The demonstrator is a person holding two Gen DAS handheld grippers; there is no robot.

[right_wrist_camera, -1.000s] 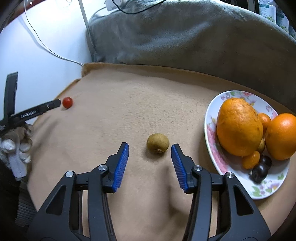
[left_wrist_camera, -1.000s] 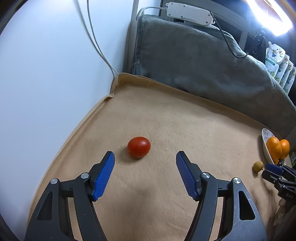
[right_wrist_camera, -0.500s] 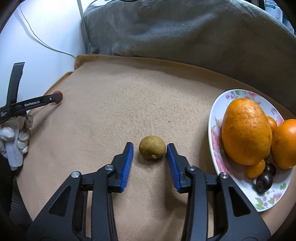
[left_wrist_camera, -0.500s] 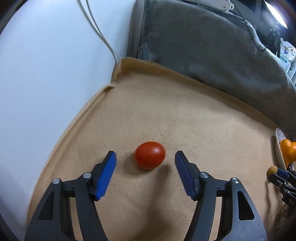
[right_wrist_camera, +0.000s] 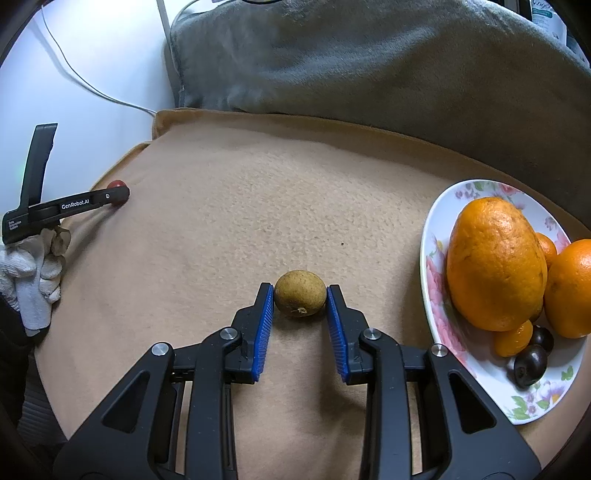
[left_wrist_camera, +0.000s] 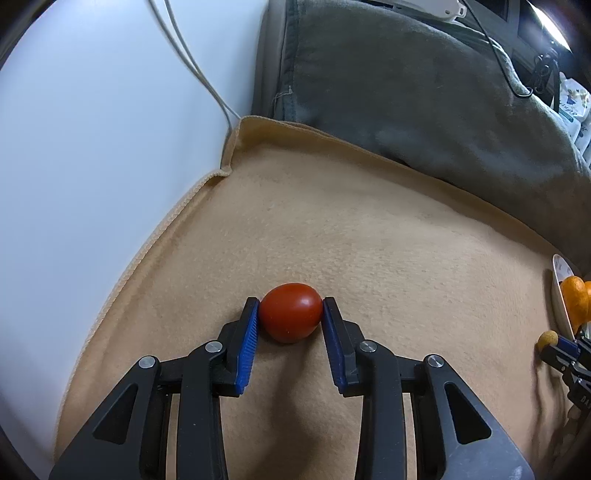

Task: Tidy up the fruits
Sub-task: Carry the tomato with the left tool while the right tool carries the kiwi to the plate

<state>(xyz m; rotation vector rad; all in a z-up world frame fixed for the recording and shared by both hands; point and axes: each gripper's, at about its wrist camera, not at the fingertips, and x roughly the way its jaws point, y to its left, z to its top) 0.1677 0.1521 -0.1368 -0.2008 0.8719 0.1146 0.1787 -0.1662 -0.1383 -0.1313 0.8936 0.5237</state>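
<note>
My left gripper [left_wrist_camera: 290,310] is shut on a red cherry tomato [left_wrist_camera: 290,312] that rests on the tan blanket [left_wrist_camera: 369,240]. My right gripper [right_wrist_camera: 300,297] is shut on a small brown-green round fruit [right_wrist_camera: 300,292], also on the blanket [right_wrist_camera: 258,206]. A flowered white plate [right_wrist_camera: 436,280] to the right holds a large orange [right_wrist_camera: 495,266], a second orange [right_wrist_camera: 570,288], small orange fruits and two dark plums [right_wrist_camera: 530,363]. The left gripper [right_wrist_camera: 118,195] also shows at the far left of the right wrist view, with the tomato [right_wrist_camera: 115,183] partly hidden behind it.
A grey cushion [left_wrist_camera: 406,85] runs along the back of the blanket. A white wall with hanging cables [left_wrist_camera: 192,62] stands at the left. A white power strip [left_wrist_camera: 417,5] lies on the cushion top. The plate's edge [left_wrist_camera: 559,295] and the right gripper's held fruit [left_wrist_camera: 547,339] show at the right.
Both grippers have moved forward and closed: the left one onto the red tomato, the right one onto the brown-green fruit. Both fruits still rest on the blanket.
</note>
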